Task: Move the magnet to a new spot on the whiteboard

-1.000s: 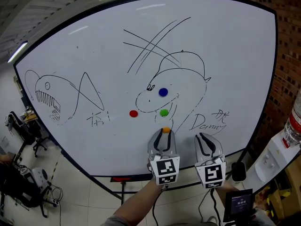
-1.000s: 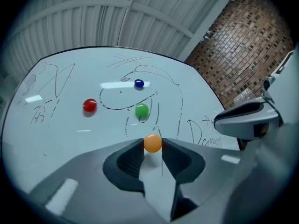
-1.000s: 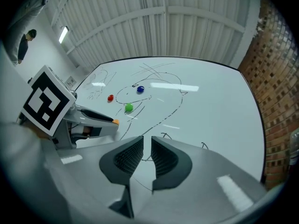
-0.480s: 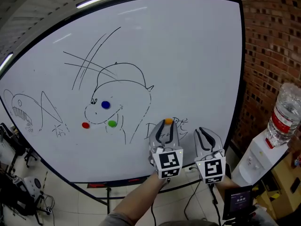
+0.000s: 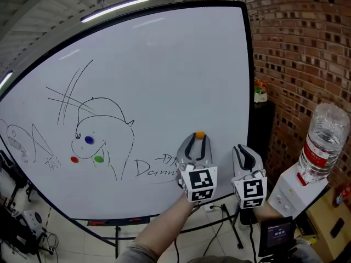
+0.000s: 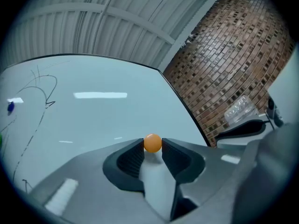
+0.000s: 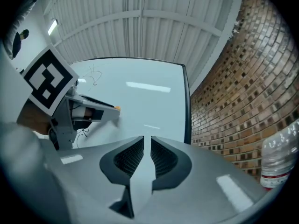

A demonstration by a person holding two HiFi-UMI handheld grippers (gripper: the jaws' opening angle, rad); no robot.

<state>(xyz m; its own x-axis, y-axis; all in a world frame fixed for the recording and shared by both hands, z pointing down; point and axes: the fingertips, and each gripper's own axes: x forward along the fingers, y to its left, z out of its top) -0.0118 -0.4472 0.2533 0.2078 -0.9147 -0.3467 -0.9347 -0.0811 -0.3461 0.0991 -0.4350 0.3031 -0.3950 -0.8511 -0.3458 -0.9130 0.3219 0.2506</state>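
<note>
The whiteboard (image 5: 164, 92) fills most of the head view, but its black right edge runs down just right of centre, with the brick wall (image 5: 296, 48) beyond it. If I drift further right, I judge I'd run out of board and the magnet would find nothing to cling to. The bottle (image 5: 322, 144) at the frame's right edge stands near my right gripper (image 5: 245, 153), which is closed on nothing, and a careless swing could knock it. My left gripper (image 5: 197, 141), at lower centre, is clenched on the orange magnet (image 5: 199, 135) with only the very tips of its pads. A grip that shallow on a small round thing could let it squirt out. Letting go before it sits flat on the board would drop it, and I cannot tell whether it touches yet.
</note>
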